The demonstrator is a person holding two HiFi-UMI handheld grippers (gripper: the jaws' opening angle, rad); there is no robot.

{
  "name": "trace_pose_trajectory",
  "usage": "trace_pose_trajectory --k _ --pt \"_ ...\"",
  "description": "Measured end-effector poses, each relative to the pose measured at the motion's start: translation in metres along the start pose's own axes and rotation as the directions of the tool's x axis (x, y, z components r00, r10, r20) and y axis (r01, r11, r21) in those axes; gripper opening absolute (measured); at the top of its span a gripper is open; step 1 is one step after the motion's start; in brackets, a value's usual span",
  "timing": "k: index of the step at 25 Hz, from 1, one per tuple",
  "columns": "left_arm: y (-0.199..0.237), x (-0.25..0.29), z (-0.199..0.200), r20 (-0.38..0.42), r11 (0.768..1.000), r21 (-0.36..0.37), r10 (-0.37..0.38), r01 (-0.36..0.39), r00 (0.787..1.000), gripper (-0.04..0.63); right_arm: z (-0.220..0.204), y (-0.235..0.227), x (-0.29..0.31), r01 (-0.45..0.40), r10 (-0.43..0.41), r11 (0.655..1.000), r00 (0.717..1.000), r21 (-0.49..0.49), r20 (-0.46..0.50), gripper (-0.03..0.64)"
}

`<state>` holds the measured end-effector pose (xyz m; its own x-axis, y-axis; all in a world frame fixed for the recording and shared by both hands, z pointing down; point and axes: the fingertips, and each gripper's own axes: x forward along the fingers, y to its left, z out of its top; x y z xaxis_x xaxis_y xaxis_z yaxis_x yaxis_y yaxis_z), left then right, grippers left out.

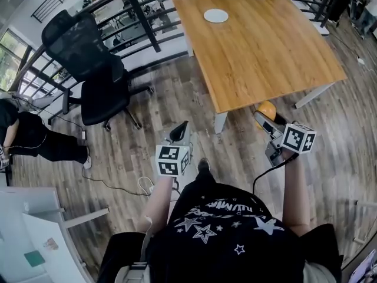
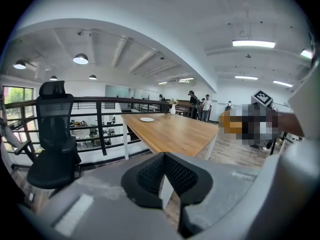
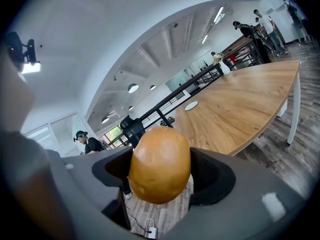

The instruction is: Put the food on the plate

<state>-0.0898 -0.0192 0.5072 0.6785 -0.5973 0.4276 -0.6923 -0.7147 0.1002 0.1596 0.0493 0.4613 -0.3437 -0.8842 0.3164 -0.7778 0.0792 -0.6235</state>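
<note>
A round orange-brown piece of food [image 3: 160, 164] sits between the jaws of my right gripper [image 3: 161, 156], which is shut on it. In the head view this gripper [image 1: 265, 115] holds the food [image 1: 267, 107] over the floor, just off the near edge of the wooden table [image 1: 259, 46]. A small white plate [image 1: 216, 15] lies at the table's far side, also visible as the plate [image 2: 147, 119] and the plate [image 3: 190, 105]. My left gripper [image 1: 179, 132] hovers over the floor to the left, its black pads [image 2: 150, 176] closed together with nothing in them.
A black office chair [image 1: 94, 69] stands left of the table by a dark railing [image 1: 141, 16]. A person in black [image 1: 23, 137] is at the far left. A cable [image 1: 144, 184] lies on the wood floor. A white desk [image 1: 35, 234] fills the lower left corner.
</note>
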Motion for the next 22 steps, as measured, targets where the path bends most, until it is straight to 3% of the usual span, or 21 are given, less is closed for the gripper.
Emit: trace_pose_trajectory --k 6,11,17,22 --pt "0.062 0.03 0.024 0.017 1.0 -0.025 -0.007 0.007 1.0 0.002 0.027 0.012 0.066 0.01 -0.011 0.999 1.0 -0.034 -0.012 0.356" --pt "0.095 0.049 0.043 0.031 0.999 -0.016 -0.041 0.042 0.999 0.002 0.053 0.012 0.096 0.067 -0.065 0.997 0.997 -0.044 0.035 0.356" --pt "0.103 0.082 0.07 0.038 0.994 0.021 -0.107 0.106 0.994 0.002 0.061 0.0 0.112 0.137 -0.136 0.988 0.991 -0.076 0.021 0.356" --pt "0.095 0.117 0.08 0.015 0.992 0.024 -0.127 0.127 0.992 0.002 0.085 -0.033 0.126 0.165 -0.162 0.985 0.985 -0.047 0.05 0.356"
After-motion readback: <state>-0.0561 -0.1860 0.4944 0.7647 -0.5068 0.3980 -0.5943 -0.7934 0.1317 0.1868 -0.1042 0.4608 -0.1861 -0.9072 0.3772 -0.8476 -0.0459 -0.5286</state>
